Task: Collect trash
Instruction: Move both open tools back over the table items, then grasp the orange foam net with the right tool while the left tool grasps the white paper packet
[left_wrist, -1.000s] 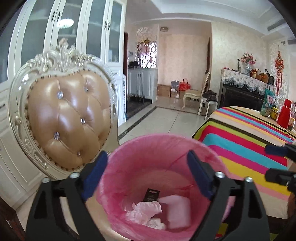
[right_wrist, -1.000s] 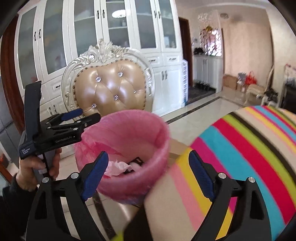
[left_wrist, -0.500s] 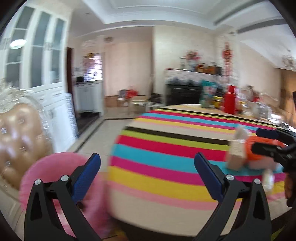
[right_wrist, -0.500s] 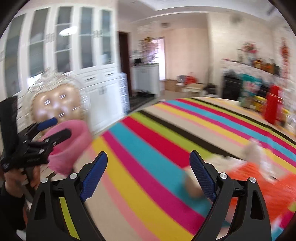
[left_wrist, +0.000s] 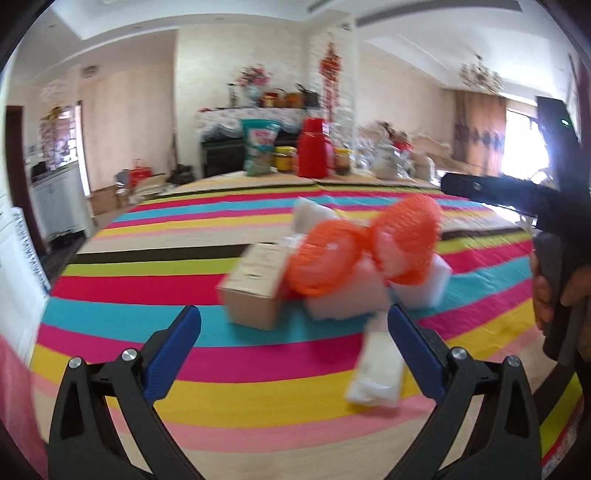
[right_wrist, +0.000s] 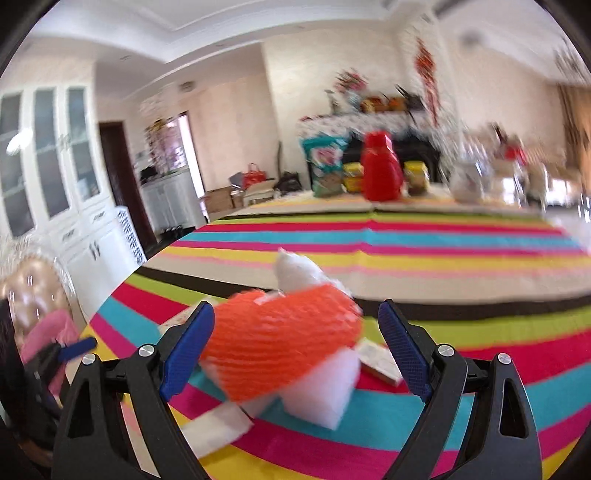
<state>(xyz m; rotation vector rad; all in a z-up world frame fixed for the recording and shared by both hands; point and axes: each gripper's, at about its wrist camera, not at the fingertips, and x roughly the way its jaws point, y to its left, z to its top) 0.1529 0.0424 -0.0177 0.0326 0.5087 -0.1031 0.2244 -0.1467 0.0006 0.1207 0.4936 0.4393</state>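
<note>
A: You face a dining room, with a striped tablecloth (left_wrist: 155, 295) over the table ahead.

B: Where's the trash?

A: Around the orange net (right_wrist: 280, 343): white foam blocks (right_wrist: 321, 391) under it, a cardboard box (left_wrist: 255, 284) just left, a white wrapper (left_wrist: 376, 369) nearer you.

B: My claws?

A: Your left gripper (left_wrist: 293, 343) has just been opening and holds nothing. Your right gripper (right_wrist: 295, 347) gapes around the net, pads apart from it.

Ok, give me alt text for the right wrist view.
Open tongs frame an orange foam net atop white foam blocks on a rainbow-striped tablecloth. A red jug stands at the far edge.
</note>
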